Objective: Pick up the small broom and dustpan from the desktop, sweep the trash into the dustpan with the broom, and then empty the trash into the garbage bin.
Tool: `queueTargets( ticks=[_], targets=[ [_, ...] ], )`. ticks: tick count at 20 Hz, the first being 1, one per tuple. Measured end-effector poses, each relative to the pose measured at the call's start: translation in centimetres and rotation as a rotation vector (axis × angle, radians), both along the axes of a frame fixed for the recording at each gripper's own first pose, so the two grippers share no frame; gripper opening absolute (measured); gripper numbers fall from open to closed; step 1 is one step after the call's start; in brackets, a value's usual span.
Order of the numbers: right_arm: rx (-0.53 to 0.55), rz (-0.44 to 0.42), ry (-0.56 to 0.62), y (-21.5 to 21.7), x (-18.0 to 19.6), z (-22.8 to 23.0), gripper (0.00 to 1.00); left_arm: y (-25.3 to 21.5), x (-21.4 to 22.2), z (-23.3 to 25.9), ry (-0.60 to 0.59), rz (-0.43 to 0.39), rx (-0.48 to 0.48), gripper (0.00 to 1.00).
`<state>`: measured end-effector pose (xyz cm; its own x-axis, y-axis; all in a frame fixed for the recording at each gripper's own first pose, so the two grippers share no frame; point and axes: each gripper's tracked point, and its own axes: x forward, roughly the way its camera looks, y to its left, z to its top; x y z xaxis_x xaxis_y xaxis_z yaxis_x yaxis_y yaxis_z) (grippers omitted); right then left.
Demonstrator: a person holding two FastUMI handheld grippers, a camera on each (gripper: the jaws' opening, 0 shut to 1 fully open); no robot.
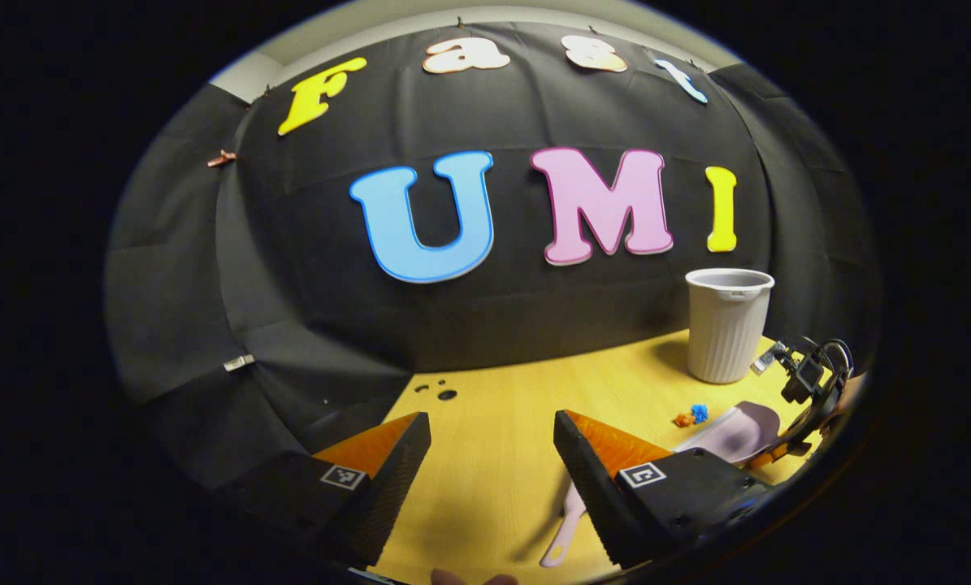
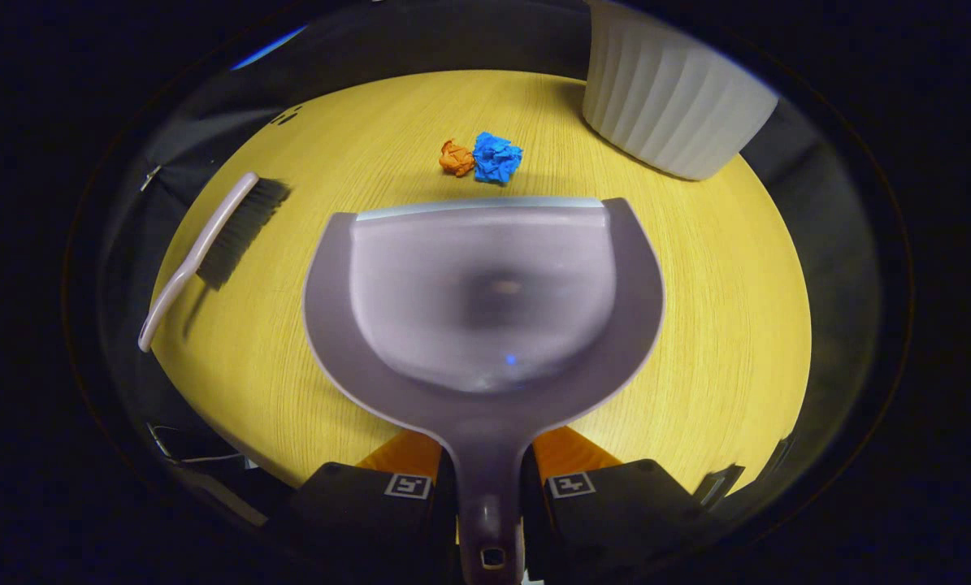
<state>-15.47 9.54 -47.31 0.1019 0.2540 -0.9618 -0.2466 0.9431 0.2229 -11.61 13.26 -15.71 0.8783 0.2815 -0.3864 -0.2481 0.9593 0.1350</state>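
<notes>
Our right gripper (image 2: 485, 487) pinches the dustpan (image 2: 485, 292) handle; trash (image 2: 485, 158) lies just beyond its lip. Our left gripper (image 1: 493, 463) is spread, the broom (image 1: 566, 528) beside its right finger.

Bare desk (image 2: 721, 309) lies right of dustpan (image 2: 485, 301). Bin (image 2: 668, 97) blocks far right corner; paper scraps (image 2: 485, 158) sit just past dustpan lip.

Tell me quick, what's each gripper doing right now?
Left gripper: open, holding nothing, above the table.
Right gripper: shut on the dustpan handle.
</notes>
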Motion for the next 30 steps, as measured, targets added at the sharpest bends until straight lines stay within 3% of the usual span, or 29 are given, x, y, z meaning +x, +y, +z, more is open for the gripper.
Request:
queueTargets(
  ticks=[1, 8, 12, 13, 22, 24, 26, 27, 29, 30],
  targets=[
    [0.004, 0.014, -0.021, -0.2, 0.0, 0.5, 0.32, -0.5, -0.2, -1.6, 0.047, -0.015, -0.033, 0.97],
    [0.028, 0.103, -0.146, -2.4, 0.2, 4.9, 0.36, -3.3, -1.9, -11.2, 0.382, -0.123, -0.190, 0.97],
    [0.026, 0.107, -0.179, -4.1, 0.1, 6.6, 0.40, -5.4, -2.3, -16.7, 0.579, -0.164, -0.292, 0.97],
    [0.026, 0.102, -0.179, -4.4, 0.0, 6.9, 0.36, -5.6, -2.5, -17.8, 0.615, -0.163, -0.311, 0.96],
    [0.017, 0.055, -0.159, -6.7, -0.4, 7.3, 0.32, -5.9, -0.5, -23.4, 0.770, -0.176, -0.252, 0.87],
    [0.015, 0.056, -0.151, -7.0, -0.6, 7.3, 0.36, -6.2, -0.1, -24.1, 0.782, -0.173, -0.251, 0.82],
    [0.011, 0.066, -0.141, -7.4, -0.9, 7.3, 0.32, -6.7, 0.2, -24.8, 0.798, -0.169, -0.268, 0.80],
    [0.009, 0.070, -0.137, -7.6, -1.0, 7.3, 0.36, -6.8, 0.3, -25.2, 0.807, -0.165, -0.276, 0.80],
    [0.005, 0.075, -0.133, -7.9, -1.0, 7.3, 0.36, -6.6, 0.2, -25.8, 0.825, -0.151, -0.277, 0.73],
    [0.004, 0.075, -0.131, -8.1, -1.1, 7.4, 0.32, -6.7, 0.2, -25.9, 0.832, -0.148, -0.285, 0.63]
  ],
)
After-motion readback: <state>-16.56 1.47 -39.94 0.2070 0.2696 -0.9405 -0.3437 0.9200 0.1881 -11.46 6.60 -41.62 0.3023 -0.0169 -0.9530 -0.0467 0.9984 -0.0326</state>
